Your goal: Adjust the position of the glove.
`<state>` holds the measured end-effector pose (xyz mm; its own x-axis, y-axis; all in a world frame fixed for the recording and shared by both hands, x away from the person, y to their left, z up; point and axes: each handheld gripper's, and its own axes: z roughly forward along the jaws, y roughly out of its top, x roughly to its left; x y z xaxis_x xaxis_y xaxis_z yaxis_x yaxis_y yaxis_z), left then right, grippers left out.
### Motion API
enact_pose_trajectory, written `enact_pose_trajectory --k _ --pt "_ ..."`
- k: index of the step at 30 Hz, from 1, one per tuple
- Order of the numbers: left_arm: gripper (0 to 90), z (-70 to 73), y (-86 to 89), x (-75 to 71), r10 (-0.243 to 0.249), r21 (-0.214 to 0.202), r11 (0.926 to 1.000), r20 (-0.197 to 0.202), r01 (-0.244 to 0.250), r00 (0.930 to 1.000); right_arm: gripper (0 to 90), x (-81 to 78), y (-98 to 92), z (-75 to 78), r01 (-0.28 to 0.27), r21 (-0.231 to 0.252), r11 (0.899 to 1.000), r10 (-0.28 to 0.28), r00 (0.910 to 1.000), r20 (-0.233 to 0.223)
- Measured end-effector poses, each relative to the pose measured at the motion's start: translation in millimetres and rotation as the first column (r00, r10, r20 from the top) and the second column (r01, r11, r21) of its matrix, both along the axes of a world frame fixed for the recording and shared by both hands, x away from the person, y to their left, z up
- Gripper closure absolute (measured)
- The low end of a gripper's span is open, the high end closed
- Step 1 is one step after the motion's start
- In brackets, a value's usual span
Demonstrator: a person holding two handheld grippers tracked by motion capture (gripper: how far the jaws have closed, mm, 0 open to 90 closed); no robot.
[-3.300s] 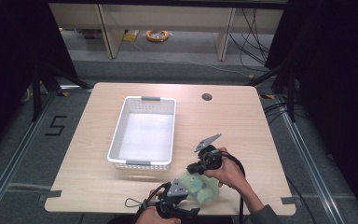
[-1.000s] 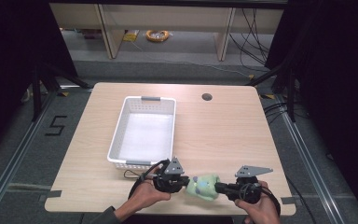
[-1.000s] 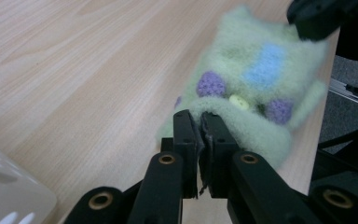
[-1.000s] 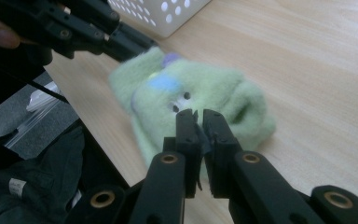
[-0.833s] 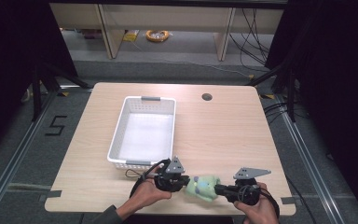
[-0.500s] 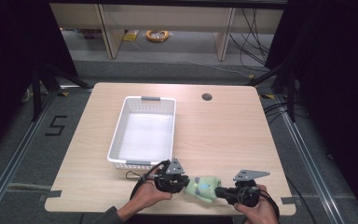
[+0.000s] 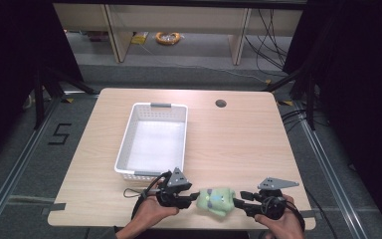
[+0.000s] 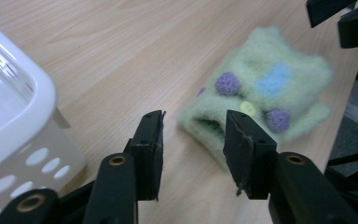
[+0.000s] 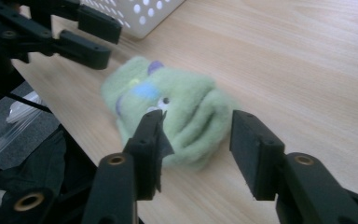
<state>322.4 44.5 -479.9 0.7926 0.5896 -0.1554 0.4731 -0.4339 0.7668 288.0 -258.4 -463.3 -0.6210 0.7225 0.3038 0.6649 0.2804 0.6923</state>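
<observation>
While the green knitted mitten (image 7: pixel 216 200) lies on the wooden table (image 7: pixel 238 144) near its front edge, just in front of the white perforated basket (image 7: pixel 152 141), both tools flank it with their jaws apart. The left gripper (image 8: pixel 193 140) has one jaw at the cuff opening; the right gripper (image 9: pixel 196 140) straddles the rounded end. Neither has clamped yet. By my reading, gripping, lifting and carrying the mitten into the empty basket all remain.
</observation>
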Motion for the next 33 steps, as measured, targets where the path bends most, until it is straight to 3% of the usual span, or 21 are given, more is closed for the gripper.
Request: enact_pose_trajectory --k 1,3,5,6,7,8,9,10,11,14,15,16,18,20,23,24,26,28,29,30,33 --pt "54.3 0.6 0.8 0.0 -0.009 0.000 1.0000 -0.012 0.009 0.9999 52.3 2.7 -2.2 0.3 0.006 -0.015 1.000 -0.006 1.0000 0.008" --pt "50.1 -1.4 -3.5 -2.6 0.018 -0.038 0.9991 -0.065 -0.021 0.9977 47.6 5.8 -2.1 -0.8 0.030 -0.007 1.000 -0.030 0.9995 0.002" --pt "45.1 -3.0 -5.5 -2.3 0.010 -0.017 0.9998 -0.094 -0.012 0.9955 44.3 10.4 0.0 -2.9 0.030 -0.015 0.999 -0.030 0.9994 -0.017" --pt "43.6 -4.8 -9.3 -3.4 0.027 -0.028 0.9992 -0.113 -0.030 0.9932 43.0 12.1 1.3 -3.8 0.031 -0.017 0.999 -0.031 0.9993 -0.021" --pt "41.9 -5.6 -10.5 -3.1 0.018 -0.011 0.9998 -0.128 -0.019 0.9917 41.9 13.4 5.2 -4.7 0.041 -0.022 0.999 -0.042 0.9979 -0.049" --pt "40.5 -7.1 -13.9 -4.1 0.035 -0.027 0.9988 -0.149 -0.040 0.9882 41.4 17.1 7.1 -7.3 0.023 -0.029 0.999 -0.025 0.9988 -0.042" --pt "40.3 -7.3 -14.1 -3.5 0.028 -0.022 0.9993 -0.150 -0.032 0.9882 41.4 16.9 10.6 -7.3 0.033 -0.025 0.999 -0.035 0.9968 -0.072" --pt "40.2 -7.8 -14.9 -2.2 0.014 -0.009 0.9998 -0.155 -0.015 0.9878 41.4 19.4 10.3 -8.8 0.017 -0.035 0.999 -0.019 0.9985 -0.050" --pt "39.8 -9.4 -17.8 -1.7 0.029 -0.030 0.9990 -0.164 -0.035 0.9861 40.9 22.0 12.8 -10.5 0.008 -0.035 0.999 -0.010 0.9981 -0.061" --pt "40.0 -13.2 -20.2 3.1 0.026 -0.011 0.9995 -0.181 -0.029 0.9832 40.9 26.7 17.2 -12.2 0.004 -0.060 0.998 -0.009 0.9968 -0.079" --pt "40.5 -15.5 -21.8 4.4 0.041 -0.023 0.9987 -0.201 -0.047 0.9786 41.8 29.4 18.8 -14.4 -0.001 -0.067 0.998 -0.005 0.9963 -0.086" --pt "41.0 -16.9 -22.3 5.6 0.040 -0.020 0.9988 -0.201 -0.044 0.9788 42.8 29.5 21.3 -15.1 0.013 -0.078 0.997 -0.022 0.9932 -0.114" --pt "42.0 -18.6 -22.9 6.6 0.033 -0.017 0.9992 -0.215 -0.037 0.9761 44.1 34.4 19.9 -18.7 -0.013 -0.108 0.994 0.002 0.9948 -0.102" --pt "43.4 -19.3 -23.2 7.1 0.031 -0.016 0.9993 -0.211 -0.035 0.9770 45.8 35.8 16.1 -21.6 -0.011 -0.096 0.995 -0.003 0.9898 -0.142" --pt "44.7 -21.4 -23.0 8.9 0.023 -0.013 0.9996 -0.211 -0.026 0.9772 46.0 35.9 14.4 -24.7 -0.003 -0.092 0.996 -0.010 0.9902 -0.139" --pt "46.3 -23.0 -23.6 9.3 0.023 -0.021 0.9994 -0.233 -0.029 0.9722 46.5 35.7 13.8 -26.1 0.018 -0.090 0.996 -0.031 0.9882 -0.150" --pt "47.0 -23.7 -24.2 9.3 0.022 -0.027 0.9992 -0.235 -0.029 0.9718 47.0 35.2 14.4 -26.8 0.026 -0.080 0.996 -0.036 0.9900 -0.136" --pt "47.7 -24.2 -25.3 10.7 0.008 -0.030 0.9994 -0.224 -0.015 0.9745 47.2 36.1 13.8 -27.2 -0.005 -0.077 0.997 -0.008 0.9853 -0.170" --pt "48.0 -24.5 -25.9 11.2 0.006 -0.033 0.9994 -0.228 -0.014 0.9737 47.3 36.3 14.4 -28.5 -0.001 -0.076 0.997 -0.012 0.9859 -0.167" --pt "48.0 -24.1 -26.2 10.3 0.014 -0.027 0.9994 -0.250 -0.021 0.9680 47.3 36.0 15.1 -30.2 0.020 -0.067 0.998 -0.031 0.9862 -0.163" --pt "48.4 -27.2 -28.1 10.7 0.002 -0.040 0.9991 -0.270 -0.013 0.9629 47.3 36.8 14.1 -31.0 0.009 -0.056 0.998 -0.018 0.9851 -0.171"
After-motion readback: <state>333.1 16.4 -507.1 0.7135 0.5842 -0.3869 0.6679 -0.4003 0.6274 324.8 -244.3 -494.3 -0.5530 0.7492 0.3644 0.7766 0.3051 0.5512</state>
